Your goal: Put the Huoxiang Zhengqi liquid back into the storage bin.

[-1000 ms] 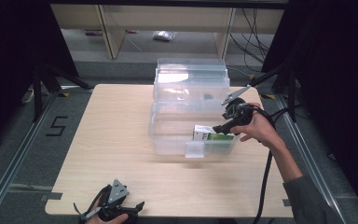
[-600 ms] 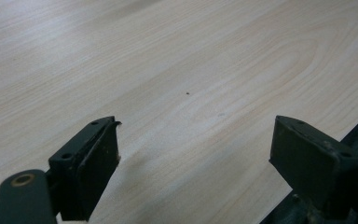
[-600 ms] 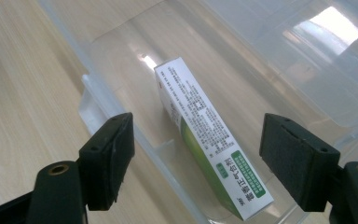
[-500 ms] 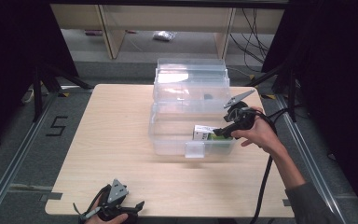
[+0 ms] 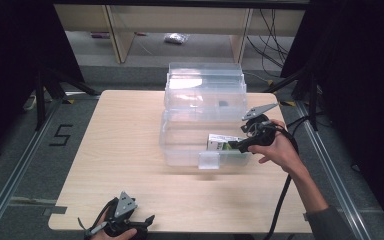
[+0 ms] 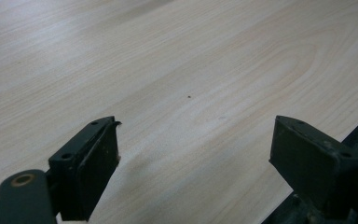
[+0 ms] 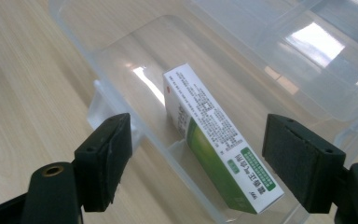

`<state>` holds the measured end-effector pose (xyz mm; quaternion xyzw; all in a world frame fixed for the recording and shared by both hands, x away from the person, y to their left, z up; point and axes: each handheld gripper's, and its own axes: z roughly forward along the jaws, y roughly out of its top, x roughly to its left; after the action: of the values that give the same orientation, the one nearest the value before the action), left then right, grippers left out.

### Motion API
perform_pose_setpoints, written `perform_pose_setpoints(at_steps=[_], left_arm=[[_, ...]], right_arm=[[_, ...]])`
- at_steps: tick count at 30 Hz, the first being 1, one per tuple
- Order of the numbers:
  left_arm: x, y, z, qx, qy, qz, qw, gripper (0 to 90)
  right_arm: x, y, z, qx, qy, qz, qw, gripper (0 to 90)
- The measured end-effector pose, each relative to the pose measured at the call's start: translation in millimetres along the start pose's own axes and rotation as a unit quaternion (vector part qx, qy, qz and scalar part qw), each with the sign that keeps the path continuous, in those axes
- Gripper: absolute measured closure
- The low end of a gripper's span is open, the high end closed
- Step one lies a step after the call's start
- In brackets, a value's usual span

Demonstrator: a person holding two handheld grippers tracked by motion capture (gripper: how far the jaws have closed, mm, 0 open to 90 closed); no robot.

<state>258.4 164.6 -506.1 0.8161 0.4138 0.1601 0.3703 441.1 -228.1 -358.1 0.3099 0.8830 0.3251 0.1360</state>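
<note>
One green-and-white box (image 7: 219, 144) lies inside one clear bin (image 5: 180, 145) on the surface (image 5: 120, 150). Two grippers: right gripper (image 7: 196, 158) released above it, left gripper (image 6: 191, 163) released near the surface's edge.

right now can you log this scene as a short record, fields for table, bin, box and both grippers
table: light wood top
bin: clear plastic bin near the table's middle, its lid open and tilted back
box: white and green carton lying inside the bin, near its front wall
right gripper: right gripper open, jaws either side of the carton, not touching it
left gripper: left gripper open over bare wood at the table's near edge, nothing between its jaws
</note>
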Motion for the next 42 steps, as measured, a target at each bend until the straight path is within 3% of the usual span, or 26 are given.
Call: perform_pose_setpoints(at_steps=[3, 4, 8, 9, 11, 13, 14, 15, 19, 22, 23, 27, 29, 35, 37, 38, 41, 42], left_arm=[[0.1, 0.7, -0.7, 0.009, -0.002, 0.0, 1.0, 14.7], [0.0, 0.6, -0.5, 0.008, -0.002, 0.0, 1.0, 14.8], [-0.2, 0.1, 0.1, 0.002, -0.001, 0.0, 1.0, 14.8], [-0.3, 0.2, 0.0, 0.003, -0.002, 0.001, 1.0, 14.8], [0.4, 0.7, -1.3, 0.012, -0.003, 0.007, 0.9999, 14.7], [-0.4, 0.1, 0.1, 0.003, -0.002, 0.001, 1.0, 14.8], [-0.3, 0.2, 0.1, 0.004, -0.002, 0.001, 1.0, 14.8], [0.2, 0.2, -0.5, 0.007, -0.002, 0.006, 1.0, 14.8], [-0.7, 0.1, 0.3, 0.004, 0.001, 0.001, 1.0, 14.8], [-0.5, 0.1, 0.2, 0.004, -0.002, 0.001, 1.0, 14.7], [-0.5, 0.1, 0.3, 0.004, -0.002, 0.0, 1.0, 14.8], [-0.4, 0.1, 0.3, 0.004, -0.002, 0.0, 1.0, 14.8], [-0.5, 0.1, 0.1, 0.003, -0.001, 0.0, 1.0, 14.7], [-0.4, 0.2, 0.3, 0.002, -0.001, 0.0, 1.0, 14.8], [-0.4, 0.2, 0.2, 0.003, -0.002, 0.0, 1.0, 14.7], [-0.4, 0.2, 0.2, 0.003, -0.002, 0.0, 1.0, 14.8], [-0.5, -0.1, 0.7, 0.001, -0.002, 0.001, 1.0, 14.8], [0.1, 0.1, 0.0, 0.006, -0.002, 0.006, 1.0, 14.7]], right_arm=[[2.7, -3.5, 0.2, -0.011, -0.009, -0.005, 0.9999, 24.7], [6.4, -7.0, 0.5, -0.013, -0.004, 0.004, 0.9999, 24.4], [8.8, -11.2, -0.9, -0.008, 0.0, -0.001, 1.0, 24.4], [10.9, -13.5, -1.3, -0.014, -0.005, 0.005, 0.9999, 24.4], [13.5, -16.8, -1.7, -0.013, 0.007, 0.012, 0.9998, 24.4], [14.8, -20.3, -1.1, -0.015, 0.007, 0.007, 0.9998, 24.4], [17.9, -24.1, 0.5, -0.027, 0.0, 0.015, 0.9995, 24.3], [18.3, -25.2, -1.7, -0.013, 0.005, 0.012, 0.9998, 24.1], [20.3, -29.0, -0.3, -0.026, 0.002, 0.012, 0.9996, 24.1], [24.5, -31.8, -0.8, -0.019, 0.011, 0.023, 0.9995, 24.0], [25.7, -32.8, 0.2, -0.023, 0.004, 0.029, 0.9993, 23.9], [28.6, -35.6, 1.5, -0.03, 0.007, 0.015, 0.9994, 23.4], [31.8, -37.2, 1.5, -0.026, 0.008, 0.029, 0.9992, 23.2], [38.2, -43.0, 1.7, -0.04, 0.016, 0.032, 0.9986, 22.9], [39.3, -44.2, 0.2, -0.033, 0.019, 0.038, 0.9985, 22.9], [38.9, -45.8, 1.2, -0.046, 0.022, 0.03, 0.9983, 22.6], [43.4, -51.7, 2.3, -0.045, 0.021, 0.037, 0.998, 22.7], [45.6, -54.1, 5.2, -0.056, 0.021, 0.038, 0.9975, 22.7]])
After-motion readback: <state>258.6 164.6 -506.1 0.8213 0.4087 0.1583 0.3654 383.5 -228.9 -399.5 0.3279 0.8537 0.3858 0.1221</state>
